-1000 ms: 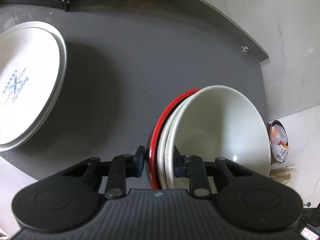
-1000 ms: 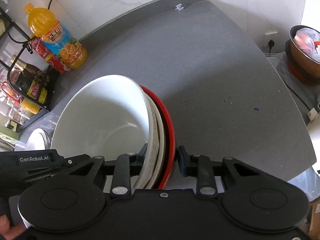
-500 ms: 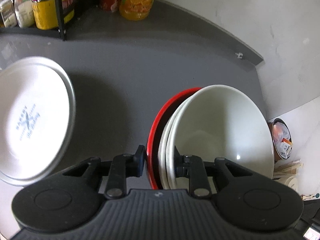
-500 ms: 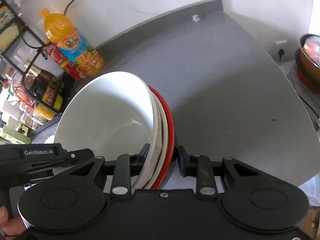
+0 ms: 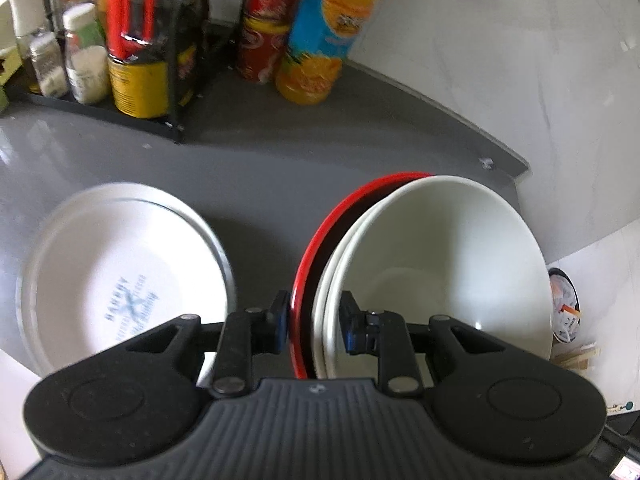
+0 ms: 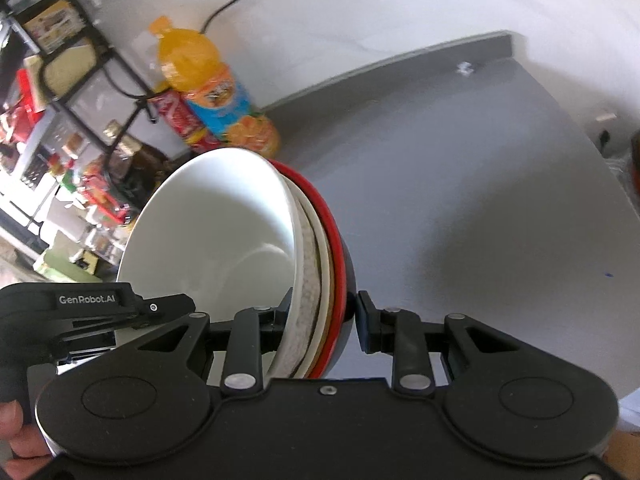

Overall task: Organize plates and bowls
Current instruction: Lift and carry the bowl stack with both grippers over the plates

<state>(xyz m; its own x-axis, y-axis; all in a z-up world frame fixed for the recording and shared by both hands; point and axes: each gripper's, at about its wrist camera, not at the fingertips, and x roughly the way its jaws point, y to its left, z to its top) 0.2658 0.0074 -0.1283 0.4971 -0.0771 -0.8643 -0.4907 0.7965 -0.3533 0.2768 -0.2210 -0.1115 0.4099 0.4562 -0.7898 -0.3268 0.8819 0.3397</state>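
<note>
A stack of nested bowls [image 5: 440, 260], white ones inside a black bowl with a red rim [image 5: 320, 248], hangs tilted above the grey counter [image 5: 260, 168]. My left gripper [image 5: 314, 322] is shut on the stack's near rim, one pad outside the red bowl and one inside the top white bowl. From the opposite side my right gripper [image 6: 323, 316] is shut on the same stack [image 6: 216, 232]. The left gripper's housing [image 6: 92, 304] shows beside the stack, held by a hand. A white plate with blue print [image 5: 120, 272] lies on the counter to the left.
A black wire rack [image 5: 172, 80] of jars and tins stands at the back left. Beside it are cola cans [image 5: 264, 40] and an orange juice bottle [image 5: 324, 40]. The counter's right part [image 6: 480, 220] lies bare up to its edge. A bin [image 5: 564, 308] stands beyond that edge.
Both grippers have risen with the bowl stack and carried it toward the rack and the plate. The plate has slid closer to the stack in the left view, and the bottles have come into sight.
</note>
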